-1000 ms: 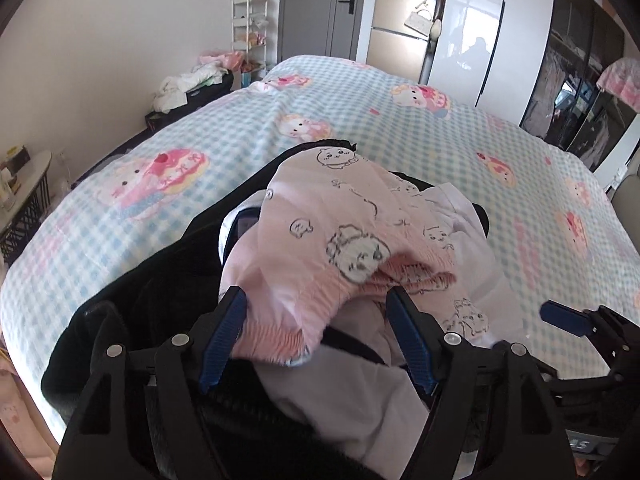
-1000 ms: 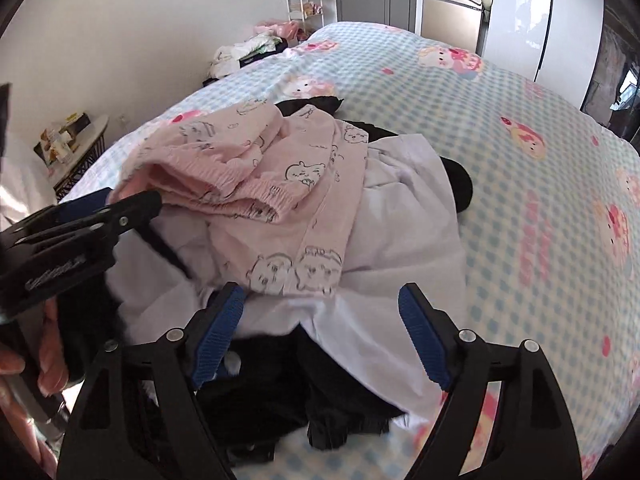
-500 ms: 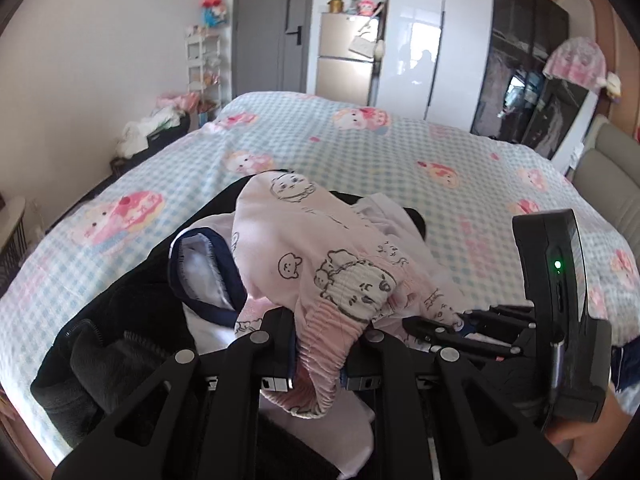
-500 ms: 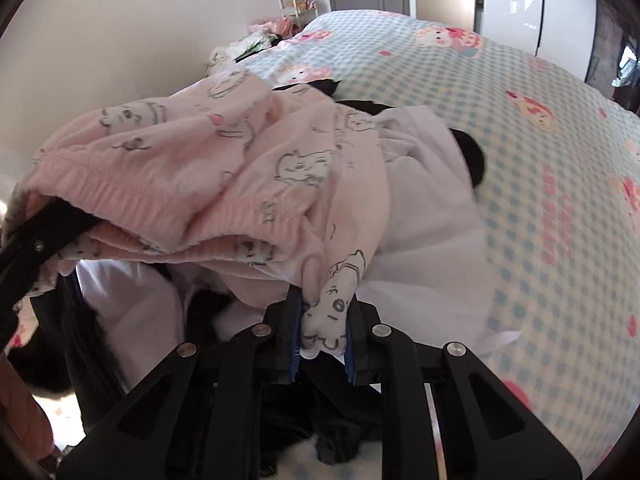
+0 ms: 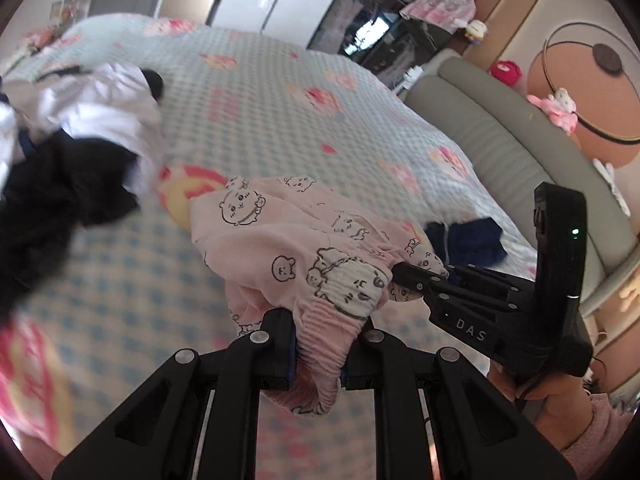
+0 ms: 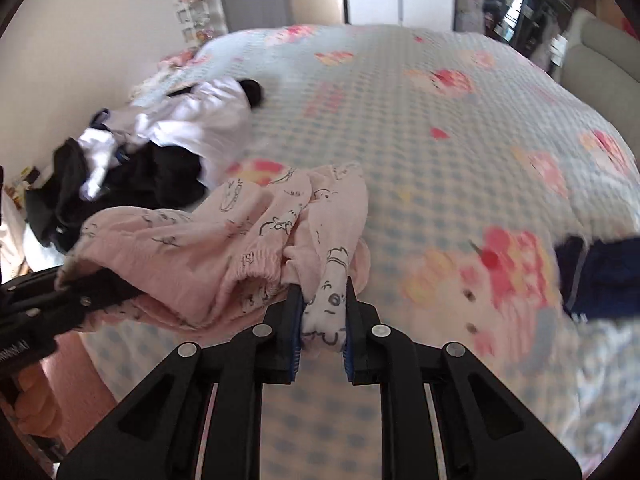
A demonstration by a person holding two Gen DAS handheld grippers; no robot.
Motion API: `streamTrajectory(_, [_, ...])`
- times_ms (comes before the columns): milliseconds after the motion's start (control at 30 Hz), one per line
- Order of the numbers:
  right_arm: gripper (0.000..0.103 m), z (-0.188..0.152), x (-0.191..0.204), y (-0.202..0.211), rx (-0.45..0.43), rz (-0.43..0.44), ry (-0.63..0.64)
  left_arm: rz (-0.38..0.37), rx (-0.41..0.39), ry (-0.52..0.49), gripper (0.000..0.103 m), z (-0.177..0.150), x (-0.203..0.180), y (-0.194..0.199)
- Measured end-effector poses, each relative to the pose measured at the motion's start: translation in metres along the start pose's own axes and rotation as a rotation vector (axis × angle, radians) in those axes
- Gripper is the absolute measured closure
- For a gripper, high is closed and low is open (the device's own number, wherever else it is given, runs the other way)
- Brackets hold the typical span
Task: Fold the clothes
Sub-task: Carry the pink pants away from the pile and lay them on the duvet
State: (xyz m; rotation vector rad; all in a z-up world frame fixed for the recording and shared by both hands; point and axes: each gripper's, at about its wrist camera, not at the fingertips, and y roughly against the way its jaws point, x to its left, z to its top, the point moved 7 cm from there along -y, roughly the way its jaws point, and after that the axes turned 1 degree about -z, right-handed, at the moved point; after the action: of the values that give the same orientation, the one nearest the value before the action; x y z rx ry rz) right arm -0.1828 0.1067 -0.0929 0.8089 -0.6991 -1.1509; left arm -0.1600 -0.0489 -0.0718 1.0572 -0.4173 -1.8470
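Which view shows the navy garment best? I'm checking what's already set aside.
The left wrist view: the navy garment lies whole on the bed beyond the pink pajamas. The right wrist view shows it blurred at the right edge.

We see a pale pink garment [image 5: 288,248] printed with little cartoon animals, crumpled and bunched, its ribbed elastic edge gathered. It hangs above the checked bedspread [image 5: 280,92], pinched at two spots. To the left, well apart from it, a tangled pile of white and black clothes [image 6: 160,148] lies on the bed. A dark blue garment [image 6: 600,276] lies to the right.
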Motion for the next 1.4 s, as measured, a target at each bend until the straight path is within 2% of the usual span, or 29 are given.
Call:
streamTrajectory(67, [0.088,-0.033,-0.040,0.008,0.034,-0.014,-0.080,-0.048,0.048,0.015,0.088,-0.027,-0.022,-0.020])
streamTrajectory(100, [0.088,-0.050,-0.060,0.012,0.051,-0.021,-0.120,-0.077,0.035,0.030,0.088,-0.036,-0.031,-0.020])
streamTrajectory(233, [0.088,-0.079,-0.107,0.054,-0.023,-0.120,-0.169,-0.198,-0.147,0.136,0.087,-0.047,-0.053,0.018])
streamTrajectory(267, [0.088,-0.081,-0.115,0.062,-0.035,-0.105,-0.196,-0.197,-0.164,0.167,0.084,-0.049,-0.051,0.022])
streamTrajectory(300, [0.086,-0.082,-0.121,0.064,-0.040,-0.104,-0.215,-0.175,-0.143,0.190,0.084,-0.054,-0.046,0.018])
streamTrajectory(400, [0.086,-0.089,-0.135,0.057,-0.031,-0.144,-0.242,-0.072,-0.012,0.248,0.083,-0.074,-0.022,-0.007])
streamTrajectory(467, [0.085,-0.098,-0.141,0.055,-0.022,-0.185,-0.242,-0.053,0.052,0.276,0.080,-0.091,-0.011,-0.008])
streamTrajectory(533, [0.084,-0.101,-0.149,0.061,-0.053,-0.233,-0.257,-0.033,0.043,0.268,0.074,-0.100,-0.005,0.004])
streamTrajectory(567, [0.080,-0.102,-0.155,0.066,-0.072,-0.278,-0.263,-0.018,0.035,0.252,0.069,-0.101,-0.004,0.010])
streamTrajectory(633, [0.079,-0.101,-0.170,0.074,-0.080,-0.364,-0.276,0.010,0.022,0.205,0.065,-0.099,-0.006,0.019])
streamTrajectory(667, [0.076,-0.100,-0.172,0.076,-0.072,-0.367,-0.273,0.015,0.015,0.177,0.063,-0.095,-0.009,0.022])
streamTrajectory(700, [0.076,-0.098,-0.166,0.076,-0.058,-0.318,-0.254,0.023,0.010,0.140,0.061,-0.091,-0.013,0.024])
streamTrajectory(733, [0.074,-0.098,-0.153,0.075,-0.050,-0.234,-0.242,0.044,0.005,0.091,0.059,-0.087,-0.020,0.023])
streamTrajectory(800, [0.061,-0.100,-0.121,0.070,-0.027,-0.031,-0.237,0.139,-0.021,0.001,0.059,-0.078,-0.028,0.025])
streamTrajectory(867, [0.054,-0.108,-0.083,0.057,0.030,0.187,-0.236,0.255,-0.068,-0.025,0.059,-0.071,-0.027,0.033])
streamTrajectory(900, [0.054,-0.112,-0.068,0.050,0.056,0.241,-0.225,0.288,-0.079,-0.008,0.059,-0.068,-0.023,0.036])
streamTrajectory(967, [0.053,-0.121,-0.047,0.035,0.101,0.259,-0.190,0.336,-0.090,0.012,0.059,-0.065,-0.015,0.042])
streamTrajectory(1067, [0.052,-0.130,-0.035,0.010,0.159,0.237,-0.175,0.331,-0.086,-0.028,0.059,-0.067,-0.011,0.049])
streamTrajectory(1100, [0.051,-0.131,-0.033,0.002,0.175,0.227,-0.180,0.299,-0.091,-0.047,0.059,-0.070,-0.015,0.052])
streamTrajectory(1167, [0.051,-0.134,-0.032,-0.008,0.193,0.228,-0.194,0.175,-0.068,-0.074,0.056,-0.079,-0.028,0.051])
streamTrajectory(1233, [0.049,-0.136,-0.027,-0.013,0.194,0.243,-0.184,0.068,-0.003,-0.125,0.050,-0.091,-0.042,0.040])
streamTrajectory(1267, [0.049,-0.137,-0.024,-0.013,0.190,0.246,-0.172,0.053,0.023,-0.158,0.049,-0.097,-0.048,0.032])
streamTrajectory(1400, [0.050,-0.132,-0.015,-0.008,0.164,0.245,-0.133,0.180,0.139,-0.270,0.049,-0.110,-0.051,-0.023])
